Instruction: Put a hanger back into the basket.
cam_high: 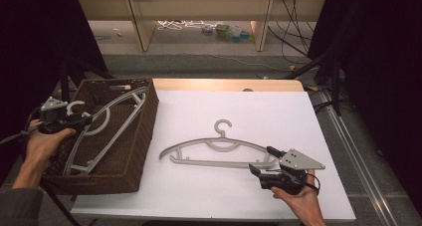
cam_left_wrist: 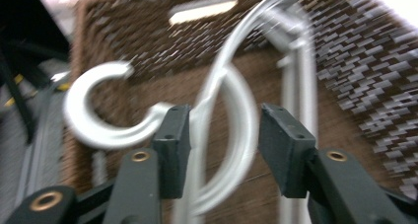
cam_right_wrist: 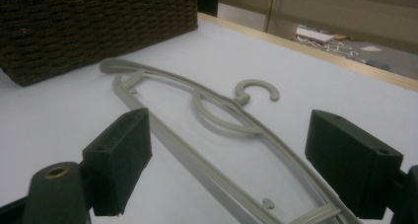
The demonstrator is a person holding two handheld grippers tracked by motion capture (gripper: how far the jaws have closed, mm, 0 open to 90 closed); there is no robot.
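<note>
A dark woven basket (cam_high: 142,136) is sitting at the left edge of the white table (cam_high: 199,196), its near wall overhanging the table's front corner a little. Inside it a grey hanger (cam_high: 107,131) is leaning tilted, its bar end down in the near corner and its hook (cam_high: 74,105) poking up over the basket's left rim.

The left gripper (cam_high: 87,119) is reaching in over that rim, held by a hand (cam_high: 42,141). In the left gripper view its jaws are standing parted around the neck of the grey hanger (cam_left_wrist: 217,100); the left jaw is looking to be against the plastic, the right one is apart from it, so nothing is being squeezed. That view is blurred.

A second hanger (cam_high: 214,149) is lying flat on the white table, well apart from the basket, hook pointing toward the far edge. The right gripper (cam_high: 261,164) is hovering at its right end, jaws wide apart, with the second hanger (cam_right_wrist: 207,120) running between them in the right gripper view and the basket (cam_right_wrist: 98,21) beyond.

Bare white surface is stretching open around the flat hanger on the far, near and right sides.
</note>
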